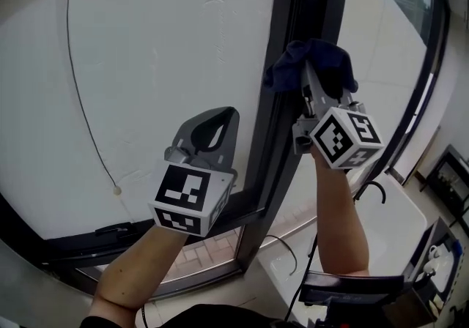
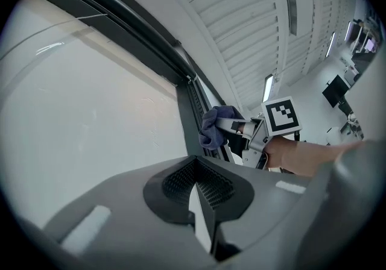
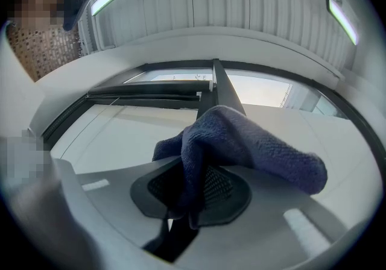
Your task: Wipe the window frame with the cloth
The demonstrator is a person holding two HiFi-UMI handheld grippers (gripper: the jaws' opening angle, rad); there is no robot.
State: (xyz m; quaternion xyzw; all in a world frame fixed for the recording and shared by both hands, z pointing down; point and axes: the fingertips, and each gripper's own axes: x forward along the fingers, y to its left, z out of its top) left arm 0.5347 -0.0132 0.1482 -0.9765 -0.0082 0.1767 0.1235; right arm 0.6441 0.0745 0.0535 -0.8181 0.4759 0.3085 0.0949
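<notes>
A dark blue cloth (image 1: 314, 63) is bunched against the dark vertical bar of the window frame (image 1: 292, 41), with my right gripper (image 1: 316, 88) shut on it. In the right gripper view the cloth (image 3: 241, 142) drapes over the jaws of the right gripper (image 3: 193, 185), and the frame bar (image 3: 221, 89) runs straight ahead. My left gripper (image 1: 215, 123) hangs lower, in front of the left pane, shut with nothing in it. Its own view shows the left gripper (image 2: 200, 195) with jaws closed, the cloth (image 2: 216, 125) beyond them and the frame (image 2: 188, 95).
A thin blind cord with a bead (image 1: 116, 190) hangs down the left pane. A latch (image 1: 114, 230) sits on the bottom frame rail. A white sill (image 1: 399, 220) with a black cable (image 1: 372, 190) lies at lower right. A person shows at the right gripper view's upper left.
</notes>
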